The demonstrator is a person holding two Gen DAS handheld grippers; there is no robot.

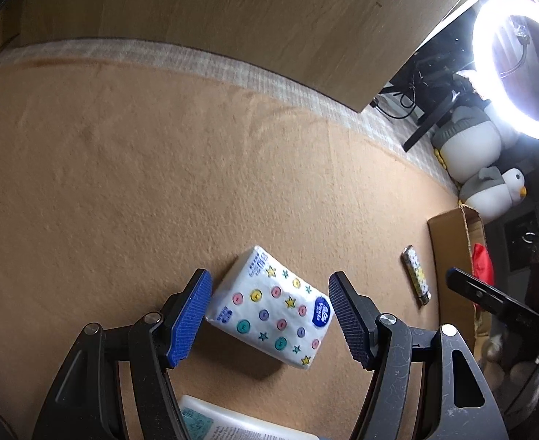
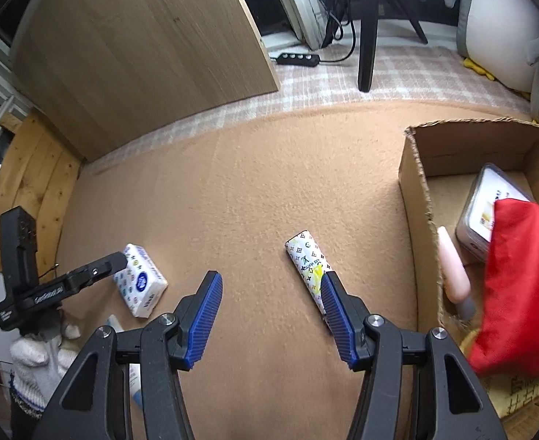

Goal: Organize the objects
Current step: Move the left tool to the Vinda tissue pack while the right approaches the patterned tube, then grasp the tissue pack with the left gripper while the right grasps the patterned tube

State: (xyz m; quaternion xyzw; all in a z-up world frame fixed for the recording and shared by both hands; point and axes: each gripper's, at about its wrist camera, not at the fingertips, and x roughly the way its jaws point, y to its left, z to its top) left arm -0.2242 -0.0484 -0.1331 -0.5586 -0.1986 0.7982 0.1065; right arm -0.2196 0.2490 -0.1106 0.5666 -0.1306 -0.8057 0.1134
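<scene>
inside the cardboard box (image 2: 414,183) lie a red pouch (image 2: 518,286) and white tin (image 2: 483,201)

Two hand-held grippers: left (image 1: 269,315), right (image 2: 271,317). One tissue pack (image 1: 271,306). One patterned lighter (image 2: 309,266). One cardboard box (image 2: 414,198). One red pouch (image 2: 518,286). Two plush penguins (image 1: 467,143) (image 1: 496,192). One ring light (image 1: 522,66).

White bottle (image 1: 232,421) cut by frame edge
</scene>
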